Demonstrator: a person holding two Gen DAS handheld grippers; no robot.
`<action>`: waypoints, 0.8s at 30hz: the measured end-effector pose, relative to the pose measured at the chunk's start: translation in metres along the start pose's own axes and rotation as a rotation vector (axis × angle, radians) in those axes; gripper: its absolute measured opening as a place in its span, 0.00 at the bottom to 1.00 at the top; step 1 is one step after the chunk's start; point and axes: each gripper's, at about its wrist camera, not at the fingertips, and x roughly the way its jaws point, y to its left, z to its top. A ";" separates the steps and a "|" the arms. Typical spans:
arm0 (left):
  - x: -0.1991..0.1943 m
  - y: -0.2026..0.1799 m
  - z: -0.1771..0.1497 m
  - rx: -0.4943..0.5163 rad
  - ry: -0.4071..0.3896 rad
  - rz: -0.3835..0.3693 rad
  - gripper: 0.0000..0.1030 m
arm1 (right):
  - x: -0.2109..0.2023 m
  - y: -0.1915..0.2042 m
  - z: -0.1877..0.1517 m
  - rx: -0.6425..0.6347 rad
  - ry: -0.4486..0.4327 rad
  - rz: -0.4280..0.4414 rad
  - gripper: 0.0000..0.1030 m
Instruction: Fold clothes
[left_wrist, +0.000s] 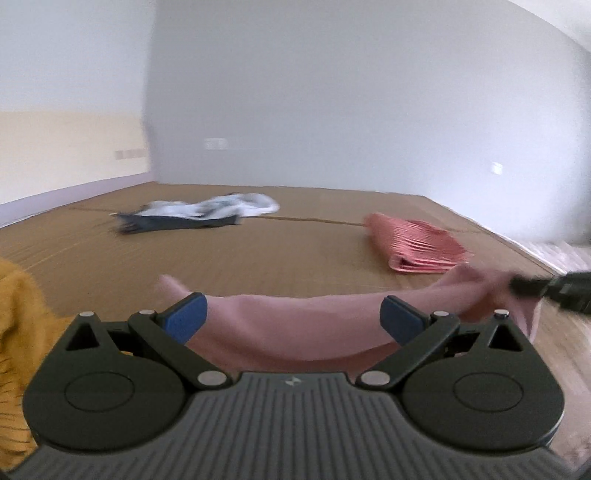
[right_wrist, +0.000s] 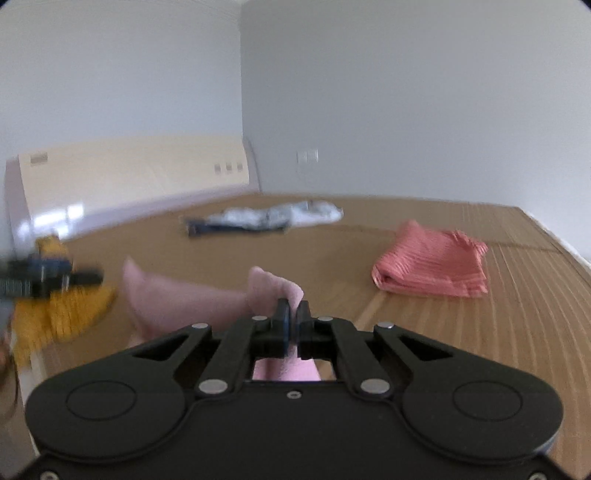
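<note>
A pale pink garment (left_wrist: 295, 325) stretches across the brown mat in front of me. My left gripper (left_wrist: 293, 319) is open, its blue pads wide apart above the cloth, nothing between them. My right gripper (right_wrist: 293, 314) is shut on a bunched edge of the pink garment (right_wrist: 184, 299), lifting it slightly. In the left wrist view the right gripper (left_wrist: 524, 284) shows at the right, holding the garment's end. In the right wrist view the left gripper (right_wrist: 88, 277) appears blurred at the left.
A folded coral striped cloth (left_wrist: 421, 245) (right_wrist: 432, 266) lies to the right. A crumpled white and dark blue garment (left_wrist: 199, 214) (right_wrist: 266, 218) lies at the back. A mustard yellow garment (left_wrist: 18, 332) (right_wrist: 62, 310) sits at the left. A cream headboard (right_wrist: 129, 170) and grey walls stand behind.
</note>
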 end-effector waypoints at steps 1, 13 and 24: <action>0.003 -0.014 0.002 0.014 0.001 -0.024 0.99 | -0.004 -0.005 -0.007 -0.005 0.016 -0.004 0.05; 0.047 -0.131 -0.014 0.227 0.123 -0.197 0.99 | -0.061 -0.050 -0.054 0.032 0.099 -0.148 0.05; 0.041 -0.131 -0.044 0.306 0.134 -0.082 0.99 | -0.065 -0.026 -0.066 0.035 0.070 -0.033 0.66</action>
